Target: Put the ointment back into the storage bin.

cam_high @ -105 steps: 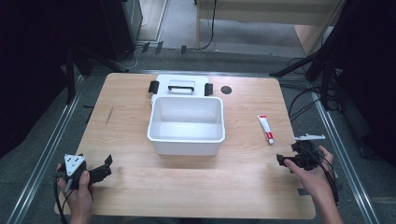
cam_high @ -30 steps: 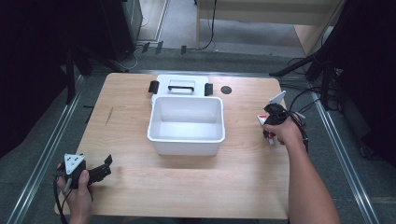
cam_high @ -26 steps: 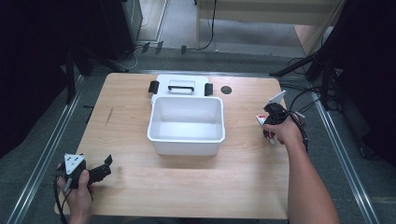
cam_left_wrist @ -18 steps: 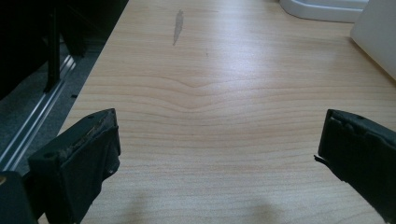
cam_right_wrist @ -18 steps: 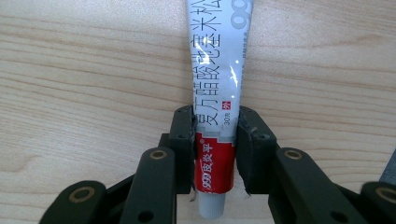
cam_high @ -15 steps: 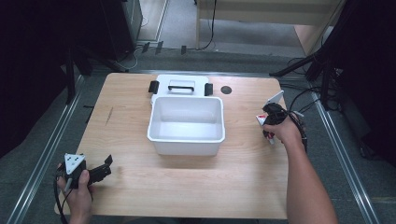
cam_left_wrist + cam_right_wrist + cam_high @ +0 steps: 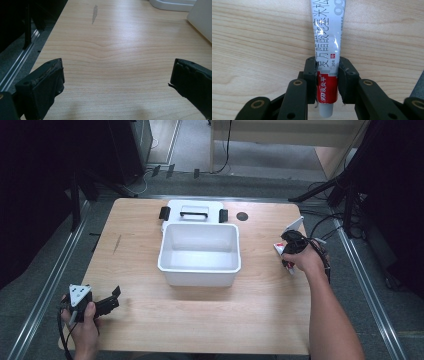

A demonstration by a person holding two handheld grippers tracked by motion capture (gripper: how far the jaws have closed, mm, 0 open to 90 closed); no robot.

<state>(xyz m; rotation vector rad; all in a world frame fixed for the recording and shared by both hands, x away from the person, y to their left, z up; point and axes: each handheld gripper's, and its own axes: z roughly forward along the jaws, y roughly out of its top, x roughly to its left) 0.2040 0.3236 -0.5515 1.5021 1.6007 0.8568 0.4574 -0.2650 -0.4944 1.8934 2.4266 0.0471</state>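
Observation:
A white and red ointment tube lies flat on the wooden table, right of the bin. My right gripper points down at it, and its pads press both sides of the tube's red end near the cap. Its jaws have just been closing onto the tube. In the high view the right gripper and the hand cover most of the tube. My left gripper rests near the table's front left corner. Its jaws stand wide open over bare wood in the left gripper view.
A white rectangular bin stands empty in the middle of the table, its lid with black clips lying behind it. A small dark round mark sits at the back. Metal rails run along both table sides.
Since the oldest frame the right hand has moved from the table's front right up to the tube. Over the last second it stays there. The left hand has not moved.

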